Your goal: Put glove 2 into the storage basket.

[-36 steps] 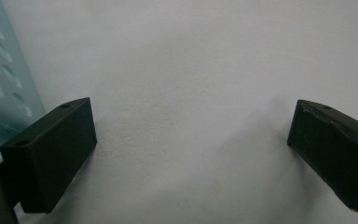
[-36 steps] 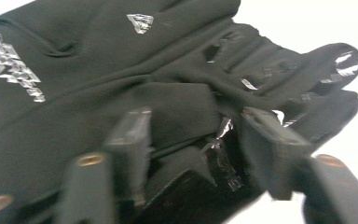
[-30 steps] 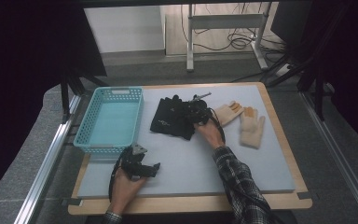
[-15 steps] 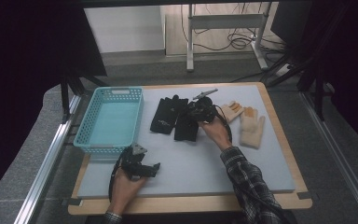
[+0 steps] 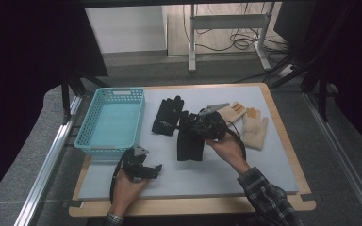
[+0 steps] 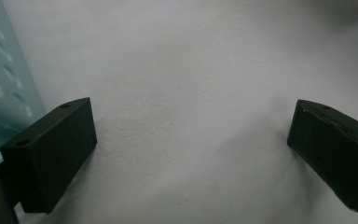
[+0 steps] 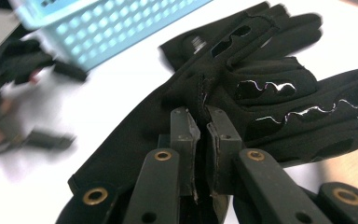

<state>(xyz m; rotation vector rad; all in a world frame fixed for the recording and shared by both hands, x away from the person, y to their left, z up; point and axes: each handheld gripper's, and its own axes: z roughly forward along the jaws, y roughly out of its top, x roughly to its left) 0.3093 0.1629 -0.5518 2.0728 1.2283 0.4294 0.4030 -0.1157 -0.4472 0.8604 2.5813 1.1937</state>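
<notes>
In the high view, the blue basket (image 5: 112, 121) holds nothing yet. Right of it lie a black glove (image 5: 168, 115) and two tan gloves (image 5: 255, 128); the right gripper (image 5: 206, 123) pinches a second black glove (image 5: 190, 140), so sorting seems barely begun.

In the left gripper view, the left gripper (image 6: 191, 149) stands wide open over bare mat, just beside the basket.

In the right gripper view, the jaws clamp glove fabric, the basket beyond.
</notes>
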